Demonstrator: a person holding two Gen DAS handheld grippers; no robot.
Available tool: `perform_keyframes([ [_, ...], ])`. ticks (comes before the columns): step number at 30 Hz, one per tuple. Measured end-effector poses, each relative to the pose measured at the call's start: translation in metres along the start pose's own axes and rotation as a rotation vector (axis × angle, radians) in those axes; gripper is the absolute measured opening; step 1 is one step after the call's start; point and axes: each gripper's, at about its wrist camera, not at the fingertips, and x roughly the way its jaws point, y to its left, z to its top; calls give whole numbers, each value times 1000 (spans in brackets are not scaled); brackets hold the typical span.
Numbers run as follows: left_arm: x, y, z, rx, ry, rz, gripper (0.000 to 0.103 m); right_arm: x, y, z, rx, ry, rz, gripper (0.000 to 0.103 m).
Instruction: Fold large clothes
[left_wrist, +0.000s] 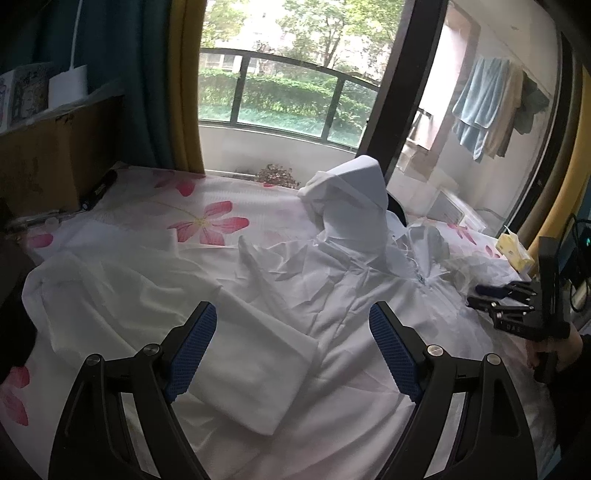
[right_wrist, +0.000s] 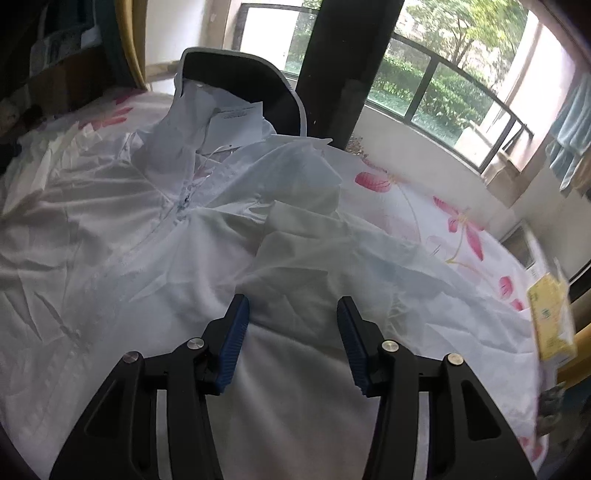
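A white hooded zip jacket (left_wrist: 332, 295) lies front-up and wrinkled on a bed with a flowered sheet (left_wrist: 207, 221). Its hood (left_wrist: 358, 184) stands up at the far side. A sleeve (left_wrist: 240, 350) is folded across the body. My left gripper (left_wrist: 291, 310) hovers open over that sleeve, with nothing pinched. In the right wrist view the jacket (right_wrist: 147, 240) fills the frame, with the zip (right_wrist: 181, 206) left of centre. My right gripper (right_wrist: 293, 301) stands low over the cloth with its jaws apart and fabric lying below the gap. The right gripper (left_wrist: 474, 295) also shows at the jacket's right edge.
A yellow tissue pack (left_wrist: 515, 251) lies at the bed's right edge, also in the right wrist view (right_wrist: 550, 314). A cardboard box (left_wrist: 48, 155) stands at the left. A window with a railing (left_wrist: 288, 92) is behind the bed. A hand (left_wrist: 554, 350) holds the right gripper.
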Motion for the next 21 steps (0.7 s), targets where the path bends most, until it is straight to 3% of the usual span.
perform_keyframes([
  [1,-2,-1,0,5,-5,-8,87,1,-3,0,16,-3,47,15],
  [3,-5,-2,1,8,-16,-14,87,2,-5,1,47,-4,73,4],
  [9,-15,4,5,-6,-43,-1,87,0,-1,2,45,-25,44,3],
  [21,-58,31,16,2,-137,69,87,-65,3,41,89,-215,48,3],
])
